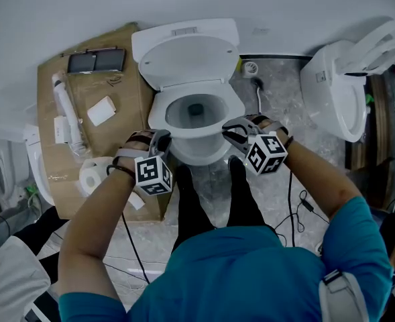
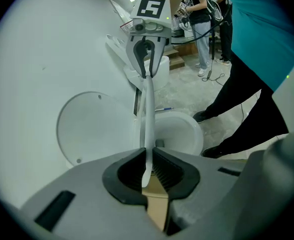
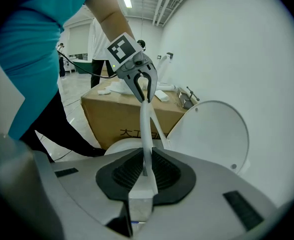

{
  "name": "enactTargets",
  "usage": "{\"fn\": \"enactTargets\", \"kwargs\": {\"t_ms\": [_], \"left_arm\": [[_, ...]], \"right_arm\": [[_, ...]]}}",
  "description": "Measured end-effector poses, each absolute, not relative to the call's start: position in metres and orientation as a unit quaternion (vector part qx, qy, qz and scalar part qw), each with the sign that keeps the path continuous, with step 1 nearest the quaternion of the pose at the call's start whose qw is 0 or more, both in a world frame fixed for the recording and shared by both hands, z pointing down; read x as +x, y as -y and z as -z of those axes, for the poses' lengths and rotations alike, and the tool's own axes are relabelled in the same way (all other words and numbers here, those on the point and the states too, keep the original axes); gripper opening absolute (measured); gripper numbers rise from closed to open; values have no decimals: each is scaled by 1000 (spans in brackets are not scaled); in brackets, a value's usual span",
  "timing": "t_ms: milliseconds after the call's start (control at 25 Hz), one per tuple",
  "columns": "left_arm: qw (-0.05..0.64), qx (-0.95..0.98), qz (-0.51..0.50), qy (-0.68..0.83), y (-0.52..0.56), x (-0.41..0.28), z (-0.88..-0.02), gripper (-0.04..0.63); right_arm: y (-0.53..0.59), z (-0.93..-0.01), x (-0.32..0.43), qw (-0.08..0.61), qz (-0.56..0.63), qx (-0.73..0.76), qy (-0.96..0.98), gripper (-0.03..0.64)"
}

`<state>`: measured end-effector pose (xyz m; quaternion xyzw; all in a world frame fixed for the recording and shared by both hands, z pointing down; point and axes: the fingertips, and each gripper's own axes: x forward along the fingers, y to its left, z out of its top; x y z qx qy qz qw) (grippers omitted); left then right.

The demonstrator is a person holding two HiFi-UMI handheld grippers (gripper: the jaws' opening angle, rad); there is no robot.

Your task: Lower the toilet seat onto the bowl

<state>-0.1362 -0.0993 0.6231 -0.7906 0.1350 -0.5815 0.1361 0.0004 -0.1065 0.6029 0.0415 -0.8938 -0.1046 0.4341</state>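
Toilet seat [image 2: 147, 109] gripped on both sides.
Left gripper [image 1: 162, 139] and right gripper [image 1: 234, 131] each clamp its rim; it seems just above the bowl [image 1: 200, 151].

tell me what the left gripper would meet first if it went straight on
The toilet seat, pinched edge-on between its fingers; beyond it, probably the right gripper across the seat.

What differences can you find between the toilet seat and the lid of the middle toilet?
The lid is a solid oval; the toilet seat is a ring with an open middle. The lid stands raised at the back; the toilet seat is tipped forward over the bowl. Nothing grips the lid; the left hand-held gripper and right hand-held gripper each clamp the seat's rim. Both are white, on one toilet.
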Motion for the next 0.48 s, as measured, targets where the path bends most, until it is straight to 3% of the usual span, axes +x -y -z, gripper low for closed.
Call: {"fn": "enactTargets", "kwargs": {"t_ms": [480], "left_arm": [[148,-764,618,-108,63,-134,-652,40]], "right_arm": [[70,-631,2,450,126,25,884,52]]}}
